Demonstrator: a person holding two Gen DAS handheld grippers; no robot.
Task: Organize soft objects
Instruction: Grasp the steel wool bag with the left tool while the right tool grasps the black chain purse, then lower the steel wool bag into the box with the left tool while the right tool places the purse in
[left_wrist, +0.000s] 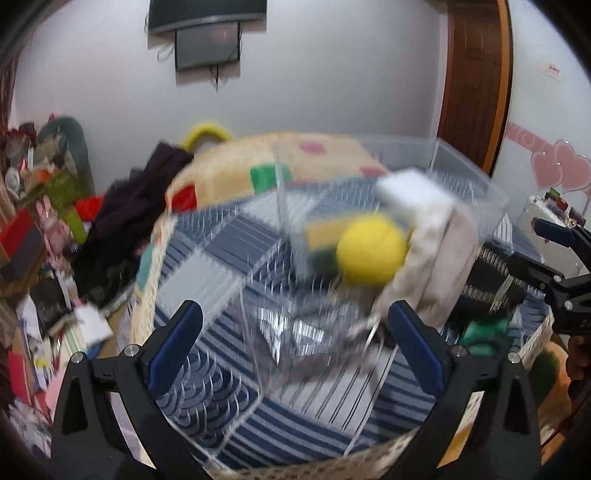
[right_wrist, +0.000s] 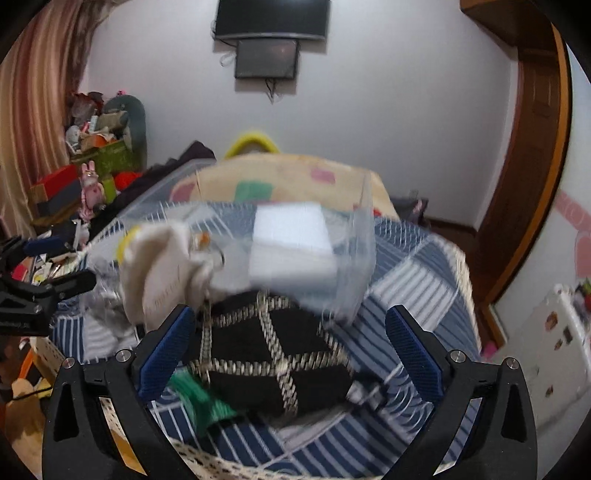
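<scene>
A clear plastic bin (left_wrist: 469, 177) stands on the blue-and-white striped cloth (left_wrist: 280, 417). In it are a yellow ball (left_wrist: 371, 254), a white sponge block (left_wrist: 413, 192), a yellow-green sponge (left_wrist: 321, 236) and a cream cloth (left_wrist: 439, 258) draped over its rim. My left gripper (left_wrist: 293, 350) is open and empty in front of the bin. My right gripper (right_wrist: 290, 354) is open and empty above a black quilted bag (right_wrist: 273, 354) with a green tassel (right_wrist: 199, 398). The bin (right_wrist: 354, 266), white sponge (right_wrist: 291, 243) and cream cloth (right_wrist: 162, 266) show blurred in the right wrist view.
A beige blanket with coloured squares (left_wrist: 236, 173) lies behind the bin. Dark clothes (left_wrist: 129, 218) and cluttered boxes (left_wrist: 33, 240) are at the left. A white lattice basket edge (right_wrist: 51, 354) is low left. A wooden door (right_wrist: 532, 177) is at the right.
</scene>
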